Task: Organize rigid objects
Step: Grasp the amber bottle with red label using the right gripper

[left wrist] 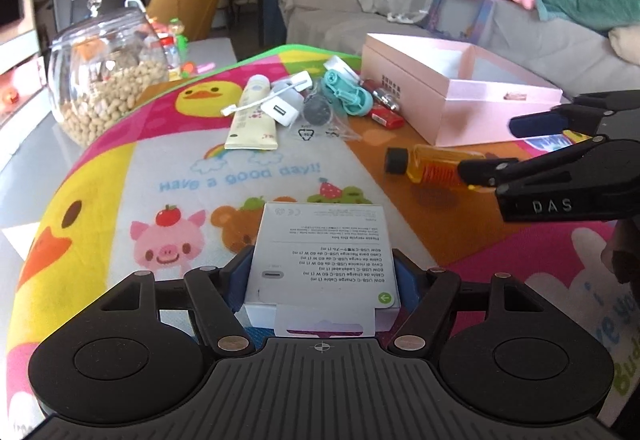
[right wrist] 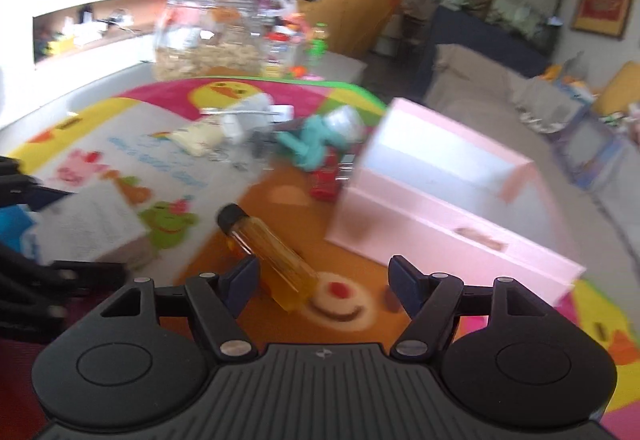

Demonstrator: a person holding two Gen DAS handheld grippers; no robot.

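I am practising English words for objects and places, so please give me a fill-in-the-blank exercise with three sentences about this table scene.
1. The left gripper holds a flat white cardboard cable box between its ____.
2. The small amber glass bottle with the black cap lies on its ____ on the colourful cartoon mat.
3. The open rectangular pink cardboard box has nothing inside, so it is ____.

Missing words: fingers; side; empty
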